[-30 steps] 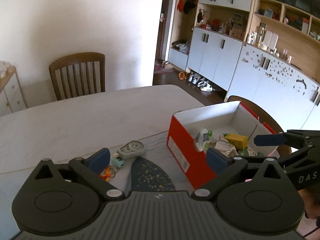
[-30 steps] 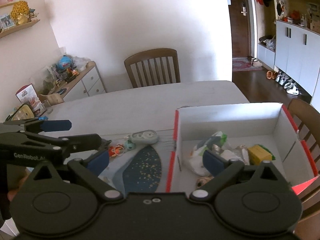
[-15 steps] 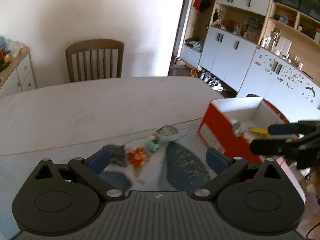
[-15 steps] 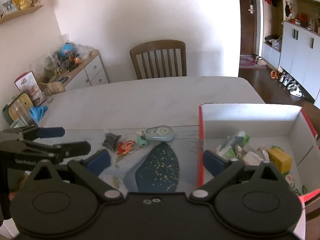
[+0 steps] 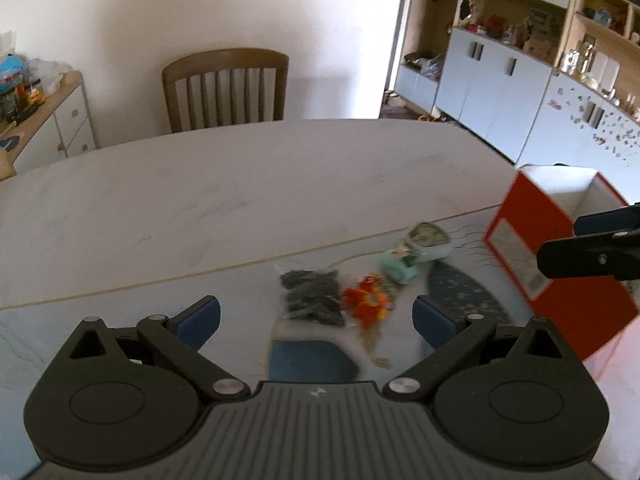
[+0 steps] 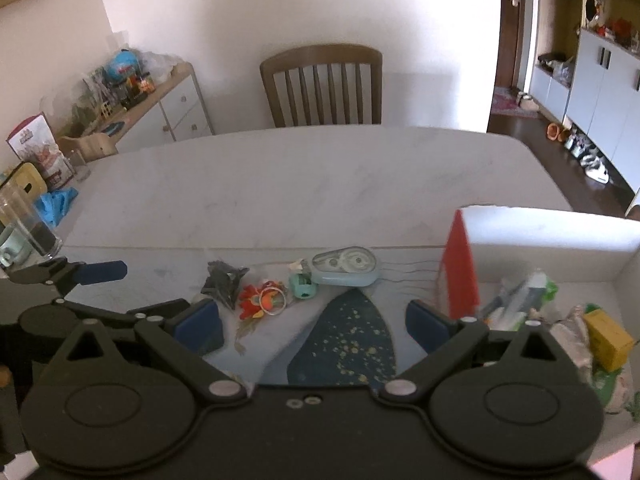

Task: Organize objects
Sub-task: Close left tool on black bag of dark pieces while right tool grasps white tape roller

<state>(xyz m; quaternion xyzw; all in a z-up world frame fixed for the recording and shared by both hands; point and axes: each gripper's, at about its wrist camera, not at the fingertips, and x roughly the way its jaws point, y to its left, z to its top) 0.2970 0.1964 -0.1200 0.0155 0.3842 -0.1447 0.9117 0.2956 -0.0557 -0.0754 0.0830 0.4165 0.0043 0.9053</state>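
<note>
A red box (image 5: 556, 264) with white inside (image 6: 560, 236) stands at the right and holds several items, among them a yellow block (image 6: 608, 340). On the mat lie a dark bag of small black pieces (image 5: 312, 296) (image 6: 224, 280), an orange trinket with rings (image 5: 366, 300) (image 6: 262, 300), a small teal piece (image 5: 400, 270) (image 6: 303, 283) and a correction tape roller (image 5: 428, 240) (image 6: 346, 266). My left gripper (image 5: 316, 320) is open and empty just short of the dark bag. My right gripper (image 6: 312, 322) is open and empty over the mat beside the box.
A wooden chair (image 5: 224, 88) stands at the table's far side. A glass (image 6: 28, 224), a blue cloth (image 6: 56, 204) and a sideboard with clutter (image 6: 132, 96) are at the left. White cupboards (image 5: 496, 84) line the right wall.
Both grippers have swung left, away from the box. The dark bag and orange trinket have come into the middle of the left view. Both stay open.
</note>
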